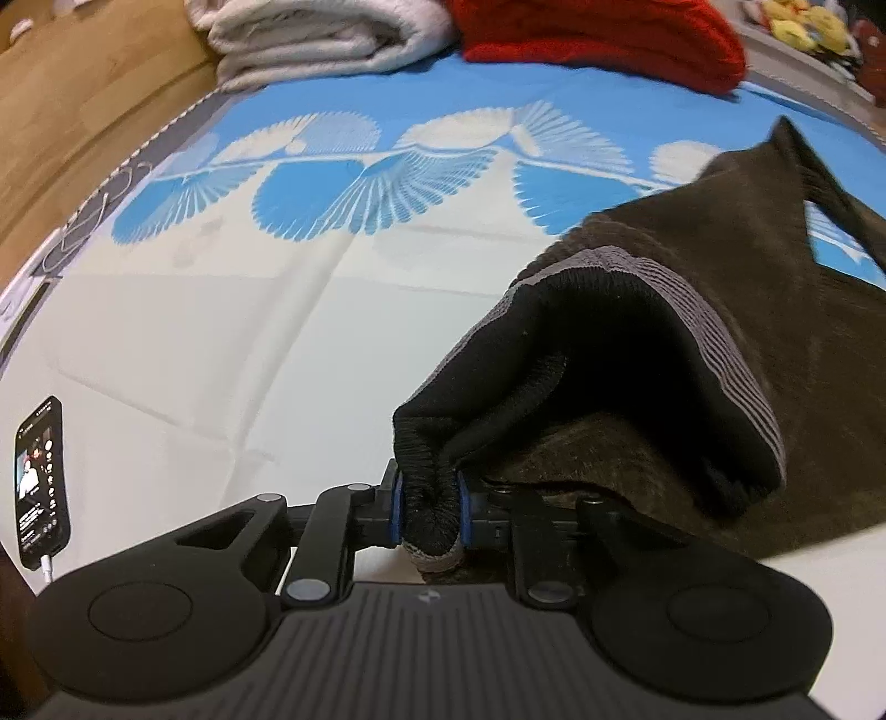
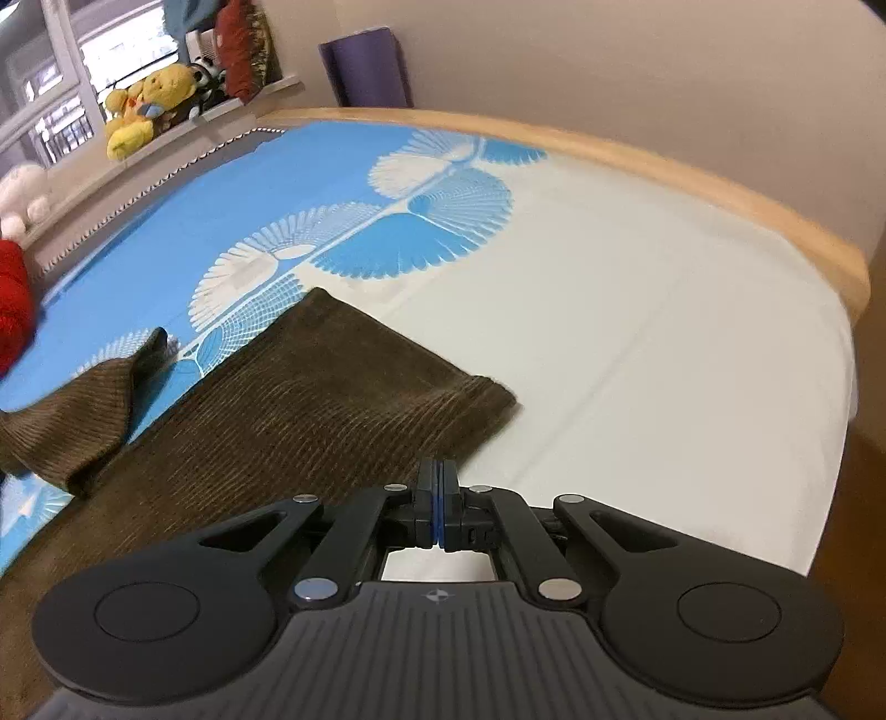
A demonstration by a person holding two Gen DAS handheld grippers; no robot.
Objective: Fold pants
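Note:
Brown corduroy pants with a black lining and grey elastic waistband lie on a bed. My left gripper is shut on the waistband, which is lifted and bunched between the pads. In the right wrist view the pants spread flat from lower left, one leg end reaching right, the other leg folded up at left. My right gripper is shut with its pads together at the pants' near edge; I cannot tell whether fabric is pinched between them.
The bed sheet is white with blue fan patterns. A phone lies at left. Folded white towels and a red knit sit at the far edge. A wooden bed frame, plush toys on a sill.

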